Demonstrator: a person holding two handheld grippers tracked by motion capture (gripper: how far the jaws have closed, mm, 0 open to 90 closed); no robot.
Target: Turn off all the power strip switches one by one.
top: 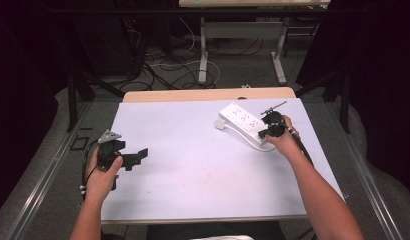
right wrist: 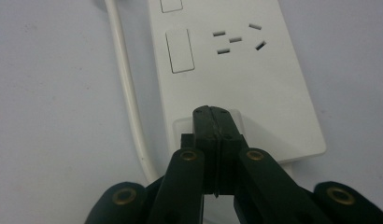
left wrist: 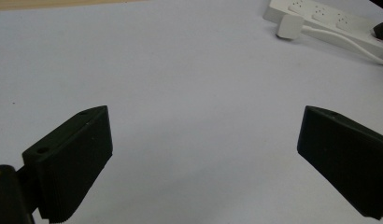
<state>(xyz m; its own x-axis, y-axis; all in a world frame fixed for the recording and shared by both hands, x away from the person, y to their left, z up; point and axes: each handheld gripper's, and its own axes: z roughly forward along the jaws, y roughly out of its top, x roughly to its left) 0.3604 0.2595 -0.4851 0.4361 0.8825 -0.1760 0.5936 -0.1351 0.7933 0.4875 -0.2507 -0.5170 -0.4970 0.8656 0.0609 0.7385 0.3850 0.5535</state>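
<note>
The right gripper (right wrist: 213,116), jaws closed, presses the rigid, light white plastic power strip (right wrist: 236,70) (likely slippery); grasp its long edges.

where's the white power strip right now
The white plastic power strip lies at the table's far right in the high view, its near end under the right gripper, whose jaws are closed.

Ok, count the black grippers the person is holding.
2. The left gripper hovers open over the table's left side; the right gripper presses, jaws together, on the white power strip's end switch.
</note>
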